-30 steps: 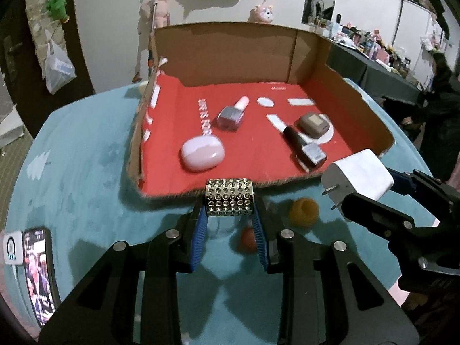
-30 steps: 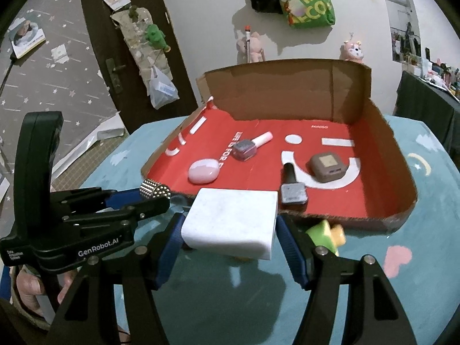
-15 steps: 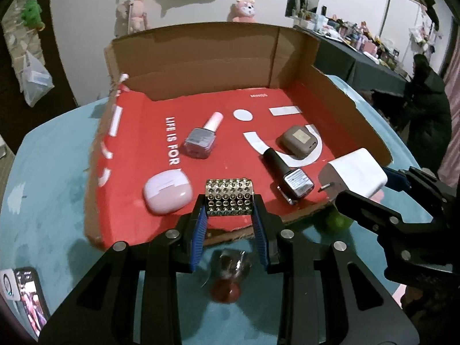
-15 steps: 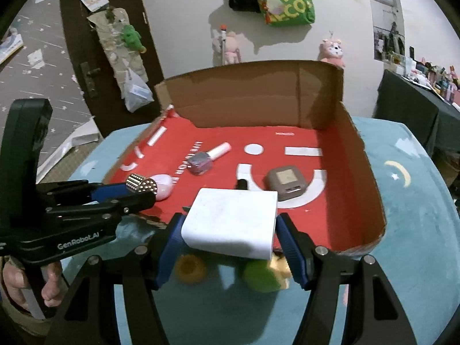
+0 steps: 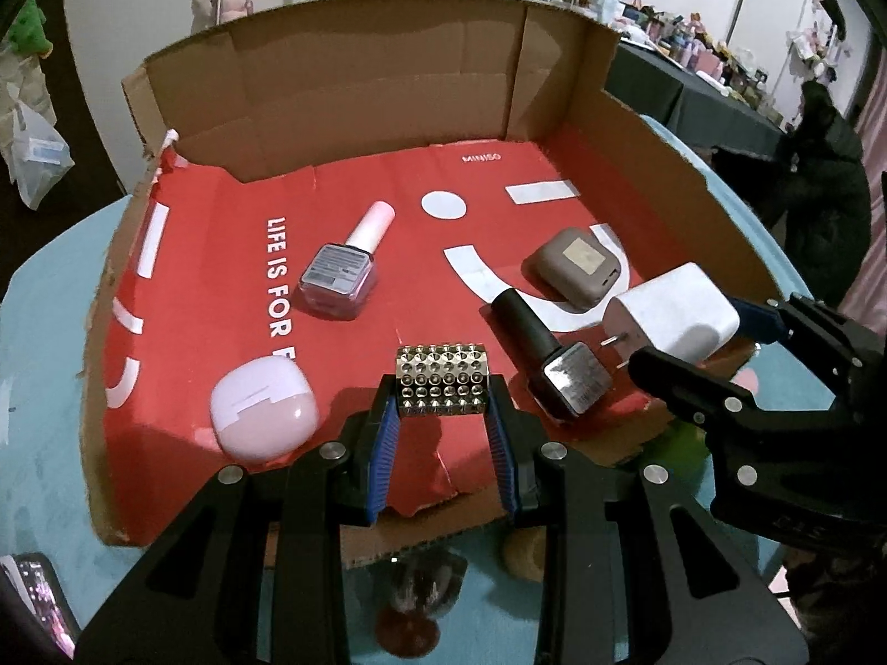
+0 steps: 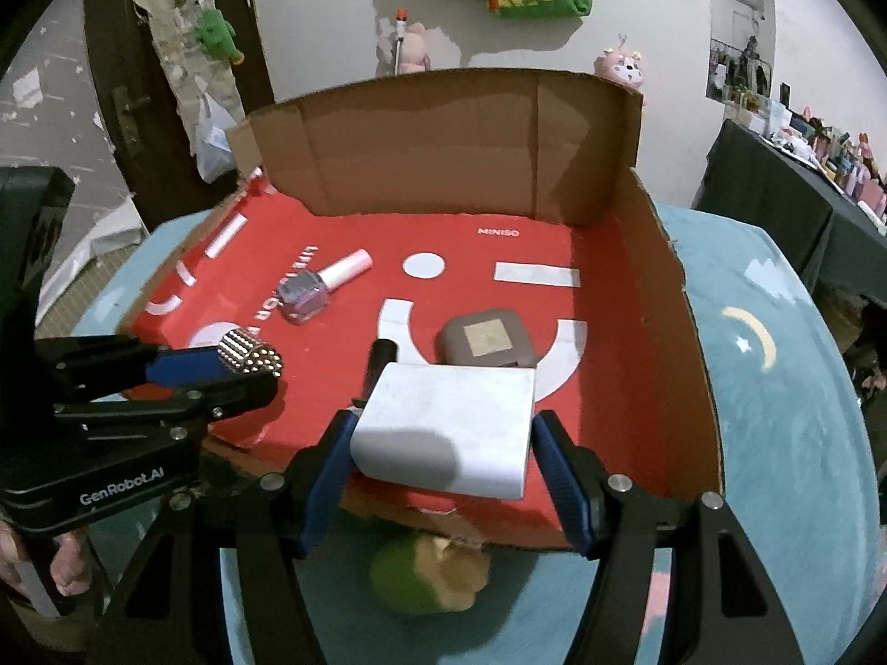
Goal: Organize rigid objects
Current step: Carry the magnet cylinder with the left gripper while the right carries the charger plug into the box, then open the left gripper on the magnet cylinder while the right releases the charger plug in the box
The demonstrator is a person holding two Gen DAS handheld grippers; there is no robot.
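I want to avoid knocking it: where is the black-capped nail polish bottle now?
In the left wrist view, the black-capped nail polish bottle lies on the box floor near the front edge, between the studded block and white charger.

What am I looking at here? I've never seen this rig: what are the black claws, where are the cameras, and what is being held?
No robot: a person holds a two-finger gripper in each hand, each carrying a forward-looking fisheye camera. The left gripper is shut on a studded metal cube; the right gripper is shut on a white charger plug. Both hang over a red-lined cardboard tray on a teal table. Inside lie a pink earbud case, pink-capped nail polish, black-capped nail polish and a brown case.
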